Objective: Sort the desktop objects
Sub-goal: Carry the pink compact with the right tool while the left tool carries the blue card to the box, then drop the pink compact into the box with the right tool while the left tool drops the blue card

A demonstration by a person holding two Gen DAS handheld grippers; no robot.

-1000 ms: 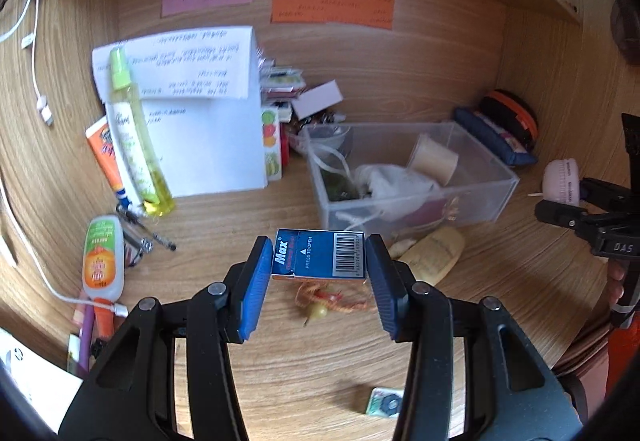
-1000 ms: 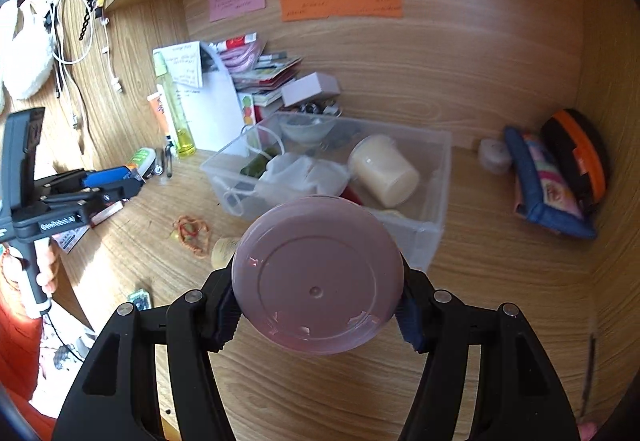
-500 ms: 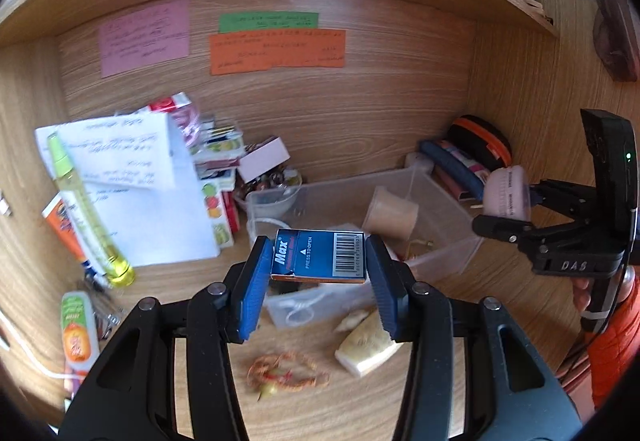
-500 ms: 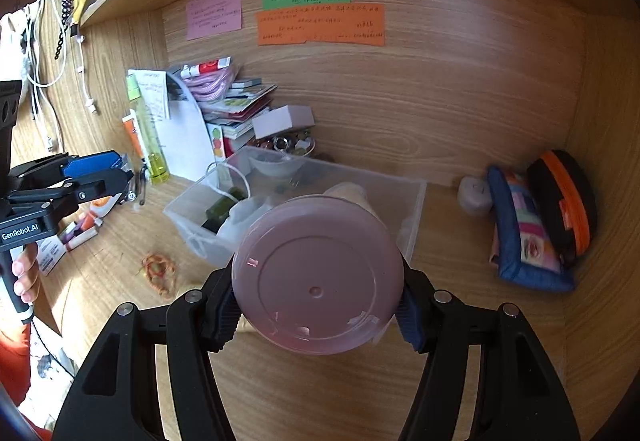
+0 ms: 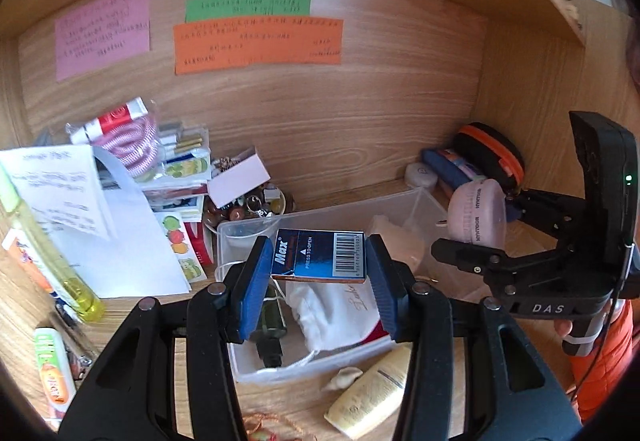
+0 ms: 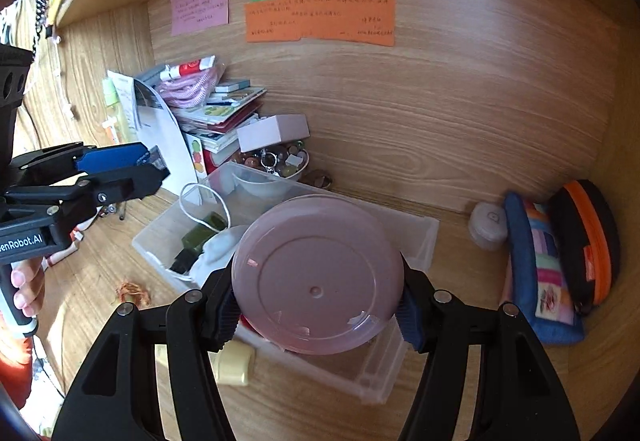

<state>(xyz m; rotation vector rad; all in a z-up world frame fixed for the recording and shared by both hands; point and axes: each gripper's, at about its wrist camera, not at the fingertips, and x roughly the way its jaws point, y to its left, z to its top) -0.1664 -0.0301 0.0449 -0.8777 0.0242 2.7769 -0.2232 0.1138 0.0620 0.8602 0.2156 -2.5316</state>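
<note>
gripping a blue staple box by its ends, the left gripper hangs over the clear plastic bin. the right gripper pinches a round pink container above the same bin on the bench.

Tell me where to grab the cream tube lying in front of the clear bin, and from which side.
Grip the cream tube across its middle, coming from above. It lies flat on the desk in front of the clear bin, angled, so the jaws should close across its narrow width. A small shell sits close by its upper end; stay clear of that end.
</note>
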